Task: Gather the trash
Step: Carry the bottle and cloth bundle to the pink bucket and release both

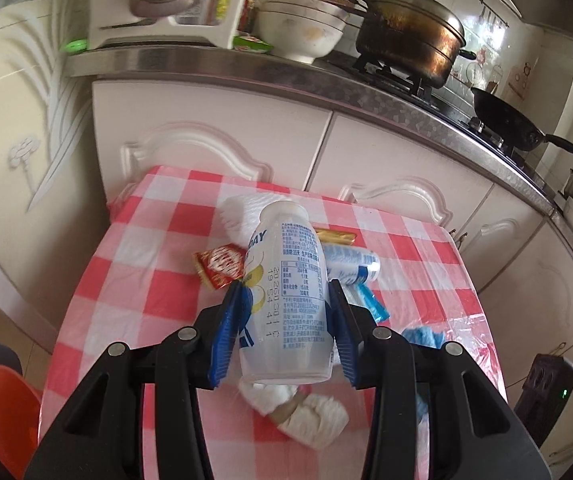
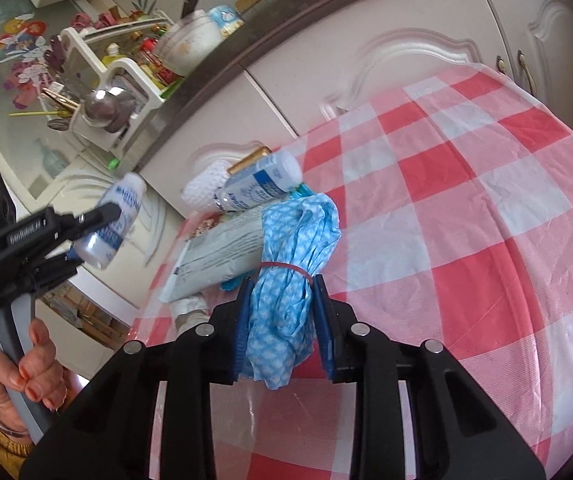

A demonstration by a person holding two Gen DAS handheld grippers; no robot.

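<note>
My left gripper (image 1: 286,300) squeezes a white bottle (image 1: 284,300) and holds it up over the table with the red checked cloth (image 2: 466,200). My right gripper (image 2: 282,292) pinches a blue cloth bundle (image 2: 286,280) tied with a red band, probably resting on the table. More trash lies behind: another bottle (image 2: 262,184) and a red wrapper (image 1: 220,266).

Small table (image 1: 134,248), red-white check plastic cover, pushed against cabinet doors. Trash piled toward far side, ahead of left claw (image 1: 286,292): red wrapper (image 1: 219,265) just left of its tip, white foam net (image 1: 238,212) beyond, gold wrapper (image 1: 334,236) and second bottle (image 1: 350,264) lying down ahead-right, blue wrapper (image 1: 372,306) just right. White wad (image 1: 310,412) below claw, near edge. From right claw (image 2: 280,284): grey packet (image 2: 222,252) flat, ahead-left. Rest of cover bare.
</note>
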